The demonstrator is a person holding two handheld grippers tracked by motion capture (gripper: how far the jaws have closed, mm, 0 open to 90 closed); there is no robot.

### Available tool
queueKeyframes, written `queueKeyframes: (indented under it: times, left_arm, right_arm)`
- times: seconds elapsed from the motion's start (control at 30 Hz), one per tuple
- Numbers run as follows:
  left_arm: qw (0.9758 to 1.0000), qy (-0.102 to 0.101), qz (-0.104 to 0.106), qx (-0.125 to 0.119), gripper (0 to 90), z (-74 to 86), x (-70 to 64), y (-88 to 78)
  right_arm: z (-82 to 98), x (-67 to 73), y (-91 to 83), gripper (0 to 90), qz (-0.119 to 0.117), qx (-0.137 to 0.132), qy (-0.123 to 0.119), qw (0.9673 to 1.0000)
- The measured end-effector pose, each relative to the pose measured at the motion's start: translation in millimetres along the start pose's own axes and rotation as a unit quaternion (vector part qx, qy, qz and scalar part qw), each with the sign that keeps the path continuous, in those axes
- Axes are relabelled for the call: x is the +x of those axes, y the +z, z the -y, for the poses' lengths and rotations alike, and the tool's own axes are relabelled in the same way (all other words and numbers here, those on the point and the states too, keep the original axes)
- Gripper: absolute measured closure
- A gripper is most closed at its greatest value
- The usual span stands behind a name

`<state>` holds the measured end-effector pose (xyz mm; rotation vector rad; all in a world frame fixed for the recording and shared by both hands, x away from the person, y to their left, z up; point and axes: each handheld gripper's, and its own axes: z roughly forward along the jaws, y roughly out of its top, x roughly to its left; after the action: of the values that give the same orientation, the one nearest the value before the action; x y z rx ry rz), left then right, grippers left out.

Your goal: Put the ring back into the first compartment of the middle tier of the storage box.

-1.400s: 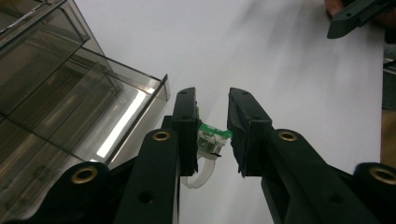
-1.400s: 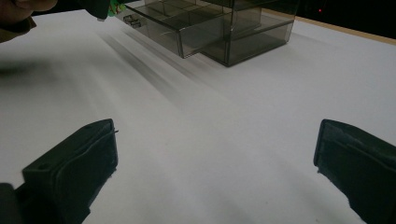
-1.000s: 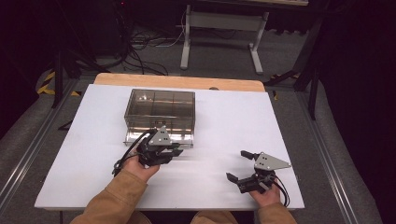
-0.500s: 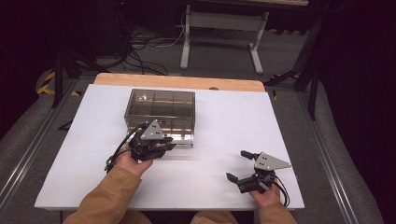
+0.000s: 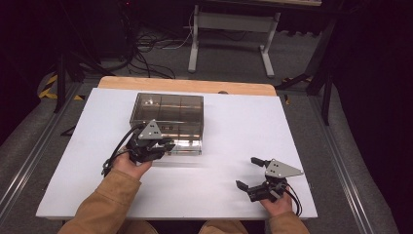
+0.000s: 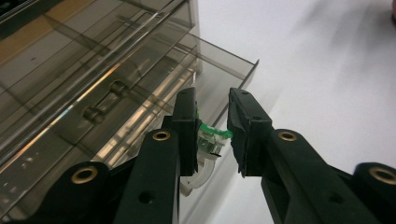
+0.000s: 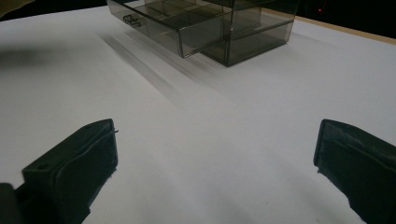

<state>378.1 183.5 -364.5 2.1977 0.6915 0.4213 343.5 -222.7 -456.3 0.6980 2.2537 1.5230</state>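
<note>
A smoky clear drawer box [image 5: 165, 109] stands at the back middle of the white table [image 5: 243, 122]. Its bottom drawer [image 5: 187, 145] is pulled partly out, its handle [image 6: 105, 107] showing in the left gripper view. My left gripper [image 5: 168, 145] hovers at the drawer's front left corner. Its jaws are shut on a small green-and-clear plastic piece [image 6: 208, 137], held above the open drawer. At the front right, my right gripper [image 5: 246, 172] rests on the table. Its jaws stand wide open with bare table between them [image 7: 215, 135], and the box [image 7: 252, 37] lies farther off.
The table's wooden far edge [image 5: 185, 85] lies just behind the box. Beyond it on the floor are cables [image 5: 146, 48] and a metal stand [image 5: 229, 29]. Metal rails [image 5: 29, 161] run along both sides of the table.
My left gripper has drifted left and a little up along the drawer front, still holding the small piece. The right gripper has stayed where it was.
</note>
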Motion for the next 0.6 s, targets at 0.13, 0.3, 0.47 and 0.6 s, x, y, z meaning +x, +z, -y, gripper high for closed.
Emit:
queueKeyframes:
  times: [0.13,0.3,0.47,0.6]
  left_arm:
    - [0.9999,-0.007,-0.007,0.002,73.9,1.1,5.8,-3.4]
    - [0.9998,-0.013,-0.014,0.004,73.9,2.6,12.5,-6.0]
    - [0.9994,-0.021,-0.024,0.010,73.9,6.6,21.6,-9.0]
    - [0.9990,-0.027,-0.031,0.014,73.9,8.7,26.9,-10.5]
  right_arm:
    - [0.0,0.0,0.1,0.0,0.000,0.000,0.000,1.0000]
    - [0.0,-0.1,0.2,0.0,0.000,0.000,0.000,1.0000]
    - [0.0,-0.1,0.2,0.0,0.000,0.000,0.000,1.0000]
    - [0.1,0.0,0.3,0.0,0.000,0.000,0.000,1.0000]
